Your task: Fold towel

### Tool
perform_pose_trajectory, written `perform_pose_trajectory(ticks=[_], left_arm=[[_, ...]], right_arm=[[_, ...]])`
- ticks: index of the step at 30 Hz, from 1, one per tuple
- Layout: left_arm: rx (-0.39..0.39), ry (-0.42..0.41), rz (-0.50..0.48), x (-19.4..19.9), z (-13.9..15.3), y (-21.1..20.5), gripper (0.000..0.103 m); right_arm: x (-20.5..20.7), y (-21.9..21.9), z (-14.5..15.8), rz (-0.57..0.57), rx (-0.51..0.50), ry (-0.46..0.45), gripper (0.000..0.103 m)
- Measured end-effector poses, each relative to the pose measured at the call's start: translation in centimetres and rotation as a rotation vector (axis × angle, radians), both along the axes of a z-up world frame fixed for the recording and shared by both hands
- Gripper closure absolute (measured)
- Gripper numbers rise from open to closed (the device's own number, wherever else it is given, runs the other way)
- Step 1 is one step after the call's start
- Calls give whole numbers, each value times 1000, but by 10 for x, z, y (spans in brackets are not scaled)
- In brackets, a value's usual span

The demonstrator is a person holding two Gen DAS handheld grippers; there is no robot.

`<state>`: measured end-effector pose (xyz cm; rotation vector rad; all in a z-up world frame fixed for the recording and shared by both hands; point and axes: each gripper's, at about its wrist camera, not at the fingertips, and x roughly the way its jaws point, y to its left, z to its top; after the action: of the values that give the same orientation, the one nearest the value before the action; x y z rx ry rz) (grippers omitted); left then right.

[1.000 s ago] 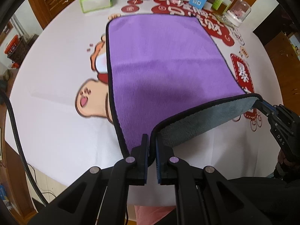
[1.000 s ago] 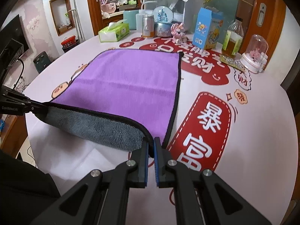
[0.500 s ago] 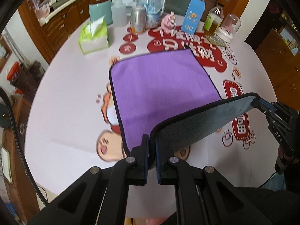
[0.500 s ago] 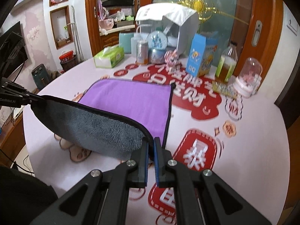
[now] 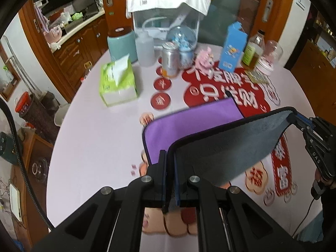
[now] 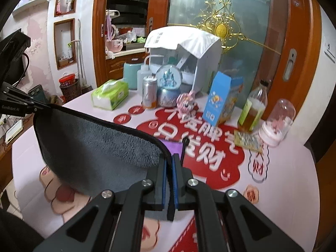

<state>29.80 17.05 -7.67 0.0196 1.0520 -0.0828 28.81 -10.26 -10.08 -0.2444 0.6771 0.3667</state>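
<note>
The towel (image 5: 195, 124) is purple on top and grey underneath, with a dark hem. Its far part lies on the round table. Its near edge is lifted and stretched between my two grippers, grey side (image 5: 231, 147) facing me. My left gripper (image 5: 170, 155) is shut on the near left corner. My right gripper (image 6: 169, 157) is shut on the near right corner, and it also shows at the right of the left wrist view (image 5: 294, 117). In the right wrist view the raised grey flap (image 6: 94, 147) hides most of the purple side (image 6: 173, 147).
At the table's far side stand a green tissue box (image 5: 117, 82), a teal canister (image 5: 122, 46), a squeeze bottle (image 5: 145, 49), a can (image 5: 171, 59), a snow globe (image 5: 183, 37), a blue carton (image 5: 232, 47), a bottle (image 5: 253, 51) and a white box (image 5: 168, 10).
Both grippers have lifted the towel's near edge high and carried it toward the far side. The grey underside now covers far more of the purple top.
</note>
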Motion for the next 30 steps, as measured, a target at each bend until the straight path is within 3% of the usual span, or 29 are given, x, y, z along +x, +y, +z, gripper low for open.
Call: perform_pose_trajectory(ticks=[5,10,20,22,24,30], left_arm=[[1,-28,27,38,-11,11,99],[-27,-16,53,71,-39,22,99],[-35,73,120,115,-103,29,94],[-33,78,129,117,-108,30,89],[-21,80,139,118,-111,30,80],[-40,79,169,111,-107,31,60]], right_arm=[[36,15,-9,-28,-15,-42,98],[63,27,-36,-75,-39,-44,98],[99,34,-85,-151,-39,23,91],[100,34,-89,-155,-37,40,85],[100,32,-92,-165,-33,48,69],[97,18,-88,-216,15,69,55]])
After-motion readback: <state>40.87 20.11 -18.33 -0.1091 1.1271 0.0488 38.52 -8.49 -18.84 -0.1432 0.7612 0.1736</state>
